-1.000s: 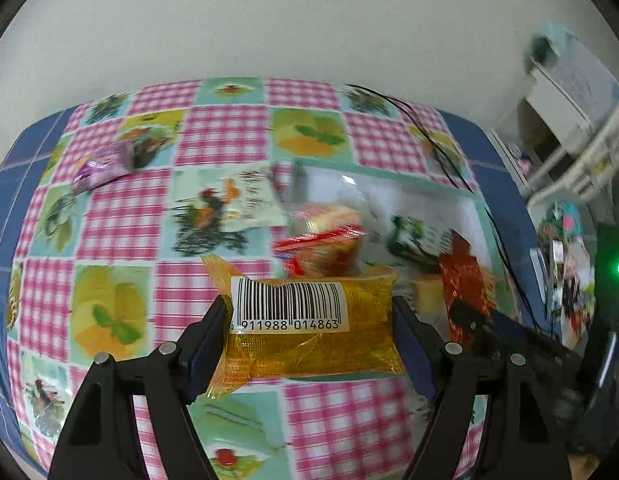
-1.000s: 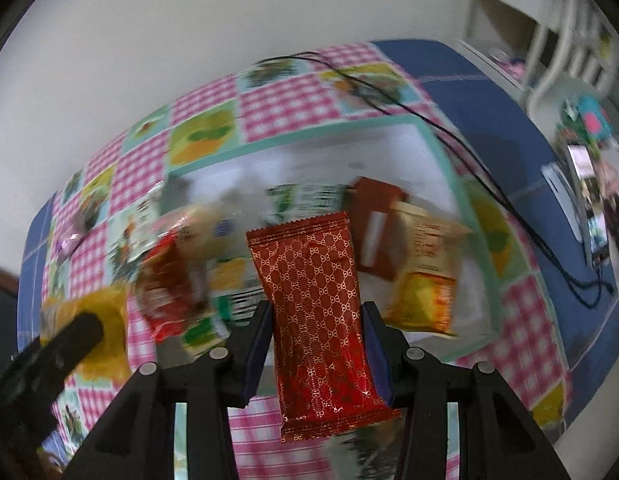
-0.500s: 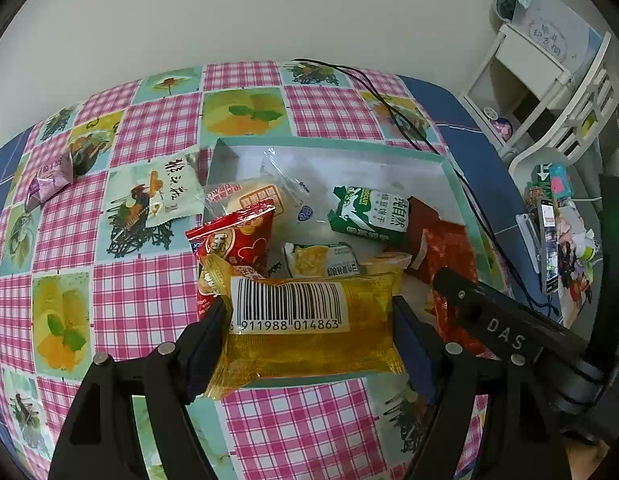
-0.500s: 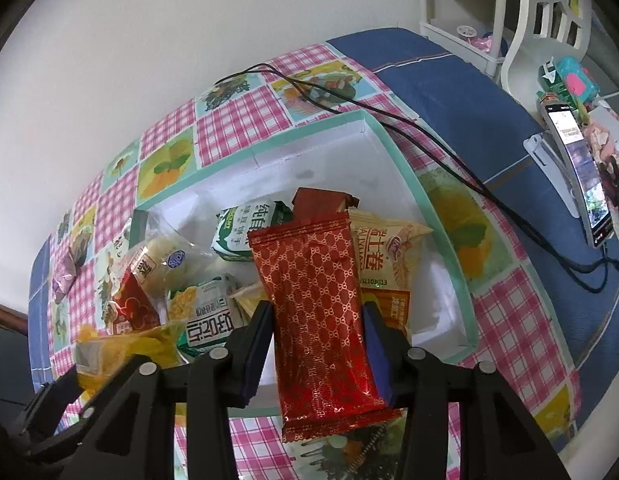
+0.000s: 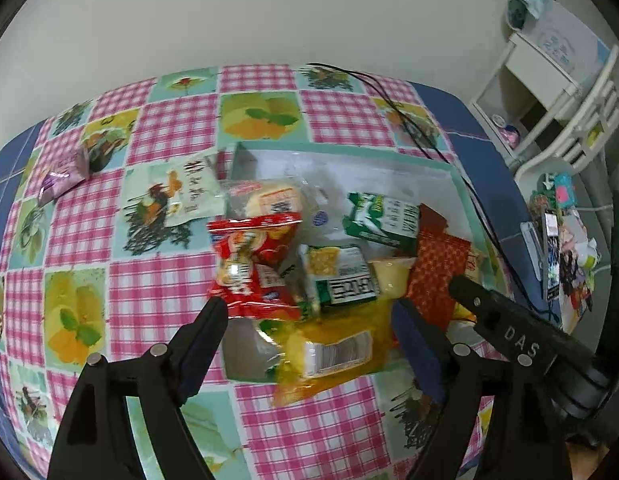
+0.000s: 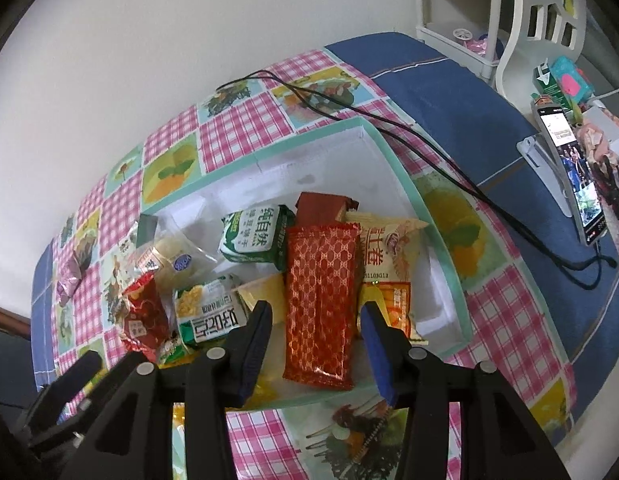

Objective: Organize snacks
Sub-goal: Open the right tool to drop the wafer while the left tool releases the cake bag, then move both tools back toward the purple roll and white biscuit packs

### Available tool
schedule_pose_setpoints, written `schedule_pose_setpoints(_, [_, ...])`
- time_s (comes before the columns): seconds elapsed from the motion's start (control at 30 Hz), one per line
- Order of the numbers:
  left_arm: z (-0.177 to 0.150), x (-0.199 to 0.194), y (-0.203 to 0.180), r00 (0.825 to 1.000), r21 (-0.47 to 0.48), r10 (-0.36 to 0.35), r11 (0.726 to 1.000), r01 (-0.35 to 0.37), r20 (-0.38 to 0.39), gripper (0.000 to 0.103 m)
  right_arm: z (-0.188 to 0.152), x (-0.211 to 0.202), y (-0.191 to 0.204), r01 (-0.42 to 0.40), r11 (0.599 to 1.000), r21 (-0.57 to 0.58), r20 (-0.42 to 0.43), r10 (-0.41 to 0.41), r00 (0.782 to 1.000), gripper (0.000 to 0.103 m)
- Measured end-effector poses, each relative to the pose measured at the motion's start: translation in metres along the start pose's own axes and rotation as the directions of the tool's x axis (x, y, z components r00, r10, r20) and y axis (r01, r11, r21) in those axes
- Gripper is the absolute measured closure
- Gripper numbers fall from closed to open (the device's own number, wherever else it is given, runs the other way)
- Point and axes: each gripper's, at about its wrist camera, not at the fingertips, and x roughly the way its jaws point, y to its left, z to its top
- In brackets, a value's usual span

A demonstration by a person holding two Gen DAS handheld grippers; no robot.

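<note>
A yellow snack packet [image 5: 329,350] with a barcode lies blurred at the white box's [image 6: 437,236] near edge, between the left claw's [image 5: 309,336] just-opened jaws. The right claw [image 6: 315,330], angled downward, stands open around a red patterned packet [image 6: 321,300] in the box.

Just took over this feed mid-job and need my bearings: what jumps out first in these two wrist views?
A white box with a mint-green rim, crammed with bright snack packs, fills the middle of the checked tablecloth. The left gripper has just been opening: its yellow barcode pack lies loose at the box's near edge, clear of both pads. The red patterned pack lies between the right gripper jaws, gaps either side.
</note>
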Motion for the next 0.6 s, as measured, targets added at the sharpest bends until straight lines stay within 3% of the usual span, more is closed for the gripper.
schedule_pose_setpoints(0.17, [0.005, -0.010, 0.025, 0.999, -0.067, 0.037, 0.997, -0.035, 0.028, 0.019, -0.005, -0.001, 0.010, 0.014, 0.999, -0.034, -0.014, -0.014, 1.000, 0.053])
schedule_pose_setpoints(0.37, [0.011, -0.017, 0.072, 0.989, -0.173, 0.137, 0.977, -0.127, 0.047, 0.012, -0.011, -0.004, 0.037, 0.019, 0.994, -0.111, -0.005, -0.019, 1.000, 0.035])
schedule_pose_setpoints(0.43, [0.012, -0.020, 0.084, 0.986, -0.192, 0.162, 0.970, -0.150, 0.050, 0.007, -0.014, -0.005, 0.047, 0.022, 0.991, -0.135, 0.000, -0.023, 1.000, 0.024])
schedule_pose_setpoints(0.6, [0.012, -0.026, 0.114, 0.974, -0.234, 0.216, 0.952, -0.196, 0.063, 0.006, -0.020, -0.005, 0.067, 0.027, 0.982, -0.188, 0.006, -0.027, 1.000, 0.013])
